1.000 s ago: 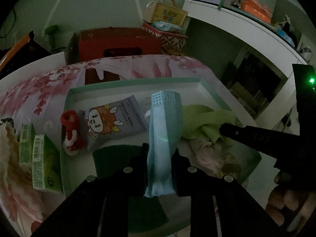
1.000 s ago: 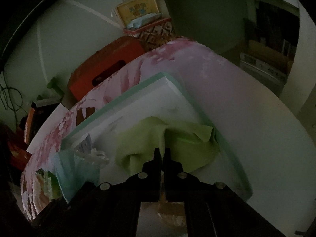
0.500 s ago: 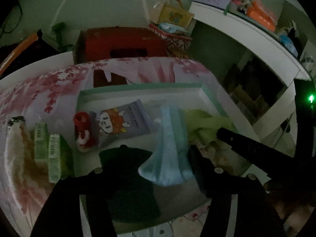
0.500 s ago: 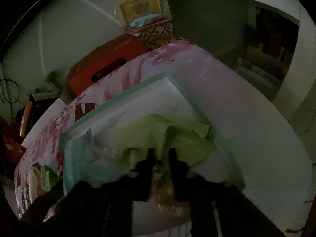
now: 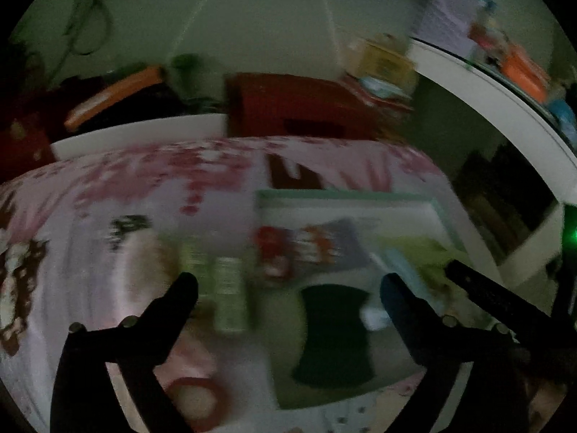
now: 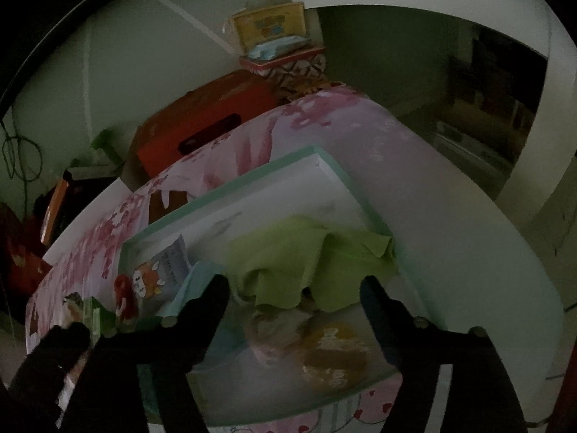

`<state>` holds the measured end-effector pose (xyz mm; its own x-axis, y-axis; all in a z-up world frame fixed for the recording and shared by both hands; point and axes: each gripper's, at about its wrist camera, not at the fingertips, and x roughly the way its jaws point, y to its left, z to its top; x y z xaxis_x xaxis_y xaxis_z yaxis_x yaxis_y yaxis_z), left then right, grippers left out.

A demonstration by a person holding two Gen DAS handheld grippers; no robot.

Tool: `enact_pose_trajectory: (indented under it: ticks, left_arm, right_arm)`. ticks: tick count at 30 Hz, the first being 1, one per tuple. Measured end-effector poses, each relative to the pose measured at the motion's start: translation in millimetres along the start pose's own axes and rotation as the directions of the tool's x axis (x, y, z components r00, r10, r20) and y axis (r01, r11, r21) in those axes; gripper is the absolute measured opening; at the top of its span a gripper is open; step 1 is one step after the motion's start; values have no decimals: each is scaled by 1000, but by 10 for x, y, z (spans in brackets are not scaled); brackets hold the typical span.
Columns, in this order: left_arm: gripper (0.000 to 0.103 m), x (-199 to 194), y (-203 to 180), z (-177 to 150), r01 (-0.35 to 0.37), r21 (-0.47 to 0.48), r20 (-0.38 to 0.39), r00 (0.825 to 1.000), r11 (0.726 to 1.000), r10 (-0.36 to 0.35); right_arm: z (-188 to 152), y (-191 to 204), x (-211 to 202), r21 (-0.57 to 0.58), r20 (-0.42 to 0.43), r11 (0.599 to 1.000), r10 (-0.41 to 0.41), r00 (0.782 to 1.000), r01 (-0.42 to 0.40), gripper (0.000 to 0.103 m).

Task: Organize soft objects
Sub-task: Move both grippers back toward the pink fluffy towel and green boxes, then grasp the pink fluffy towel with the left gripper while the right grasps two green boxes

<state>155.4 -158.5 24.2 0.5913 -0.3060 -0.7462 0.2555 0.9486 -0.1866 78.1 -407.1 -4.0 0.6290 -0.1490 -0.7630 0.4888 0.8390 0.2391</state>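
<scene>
Green tissue packs (image 5: 225,294) lie outside the tray's (image 5: 346,196) left edge, directly between the opening, empty left gripper (image 5: 288,285) jaws. Right gripper (image 6: 294,285), also opening and empty, hangs over the lime cloth (image 6: 306,256) inside the tray.

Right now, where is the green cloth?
In the right wrist view the green cloth lies crumpled in the white tray, against its right rim, with the light blue item to its left.

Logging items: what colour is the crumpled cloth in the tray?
Light green cloth; clearest in the right wrist view.
</scene>
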Motion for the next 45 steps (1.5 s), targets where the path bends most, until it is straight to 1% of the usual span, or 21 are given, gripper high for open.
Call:
enact_pose_trajectory:
  ticks: [2, 4, 6, 11, 15, 17, 20, 26, 29, 31, 35, 37, 40, 43, 45]
  left_arm:
    - [101, -53, 203, 22, -26, -44, 8, 1000, 999, 26]
    - [101, -117, 419, 30, -55, -90, 18, 998, 994, 57]
    - [101, -179, 638, 24, -91, -133, 22, 995, 987, 94]
    - [101, -413, 1192, -45, -175, -247, 38, 981, 953, 190]
    - [101, -530, 1448, -91, -222, -294, 46, 968, 930, 246]
    - [101, -568, 1522, -114, -234, -306, 48, 964, 923, 261]
    - [101, -594, 1564, -132, -235, -307, 51, 964, 922, 262]
    - [101, -610, 1564, -137, -235, -282, 47, 965, 930, 258]
    - [101, -643, 1578, -144, -232, -279, 48, 966, 932, 255]
    - [101, -664, 1598, -148, -230, -283, 53, 966, 931, 255]
    - [101, -700, 1652, -161, -220, -303, 59, 967, 927, 249]
    - [101, -681, 1657, -162, -210, -305, 56, 970, 929, 237]
    - [101, -598, 1638, -157, -184, -300, 42, 978, 936, 205]
    - [101, -459, 1633, -135, -154, -301, 16, 986, 941, 167]
    - [101, -369, 1648, -122, -136, -314, -2, 990, 940, 142]
  right_arm:
    - [-9, 42, -5, -14, 4, 1000, 2, 1000, -2, 88]
    - [-17, 71, -5, -22, 3, 1000, 1, 1000, -1, 97]
    - [-21, 89, -8, -23, 2, 1000, -10, 1000, 10, 102]
    - [-39, 186, -58, -36, 26, 999, -2, 1000, 3, 103]
    - [-58, 318, -131, -56, 63, 998, 21, 998, -17, 103]
    - [-66, 394, -186, -68, 87, 997, 38, 995, -32, 103]
    - [-83, 537, -245, -92, 112, 994, 65, 992, -55, 103]
    - [-177, 950, -241, -172, 72, 975, 154, 985, -140, 103]
    - [-235, 1168, -249, -206, 51, 958, 216, 975, -201, 103]
    - [-278, 1319, -233, -220, 31, 943, 263, 964, -250, 103]
    - [-375, 1592, -202, -274, 2, 914, 311, 950, -299, 103]
    - [-421, 1705, -167, -294, -9, 903, 324, 946, -312, 103]
    - [-495, 1830, -79, -324, -33, 892, 322, 946, -315, 103]
    - [-537, 1873, 13, -338, -58, 889, 308, 950, -309, 102]
    - [-561, 1876, 88, -337, -78, 888, 305, 949, -313, 100]
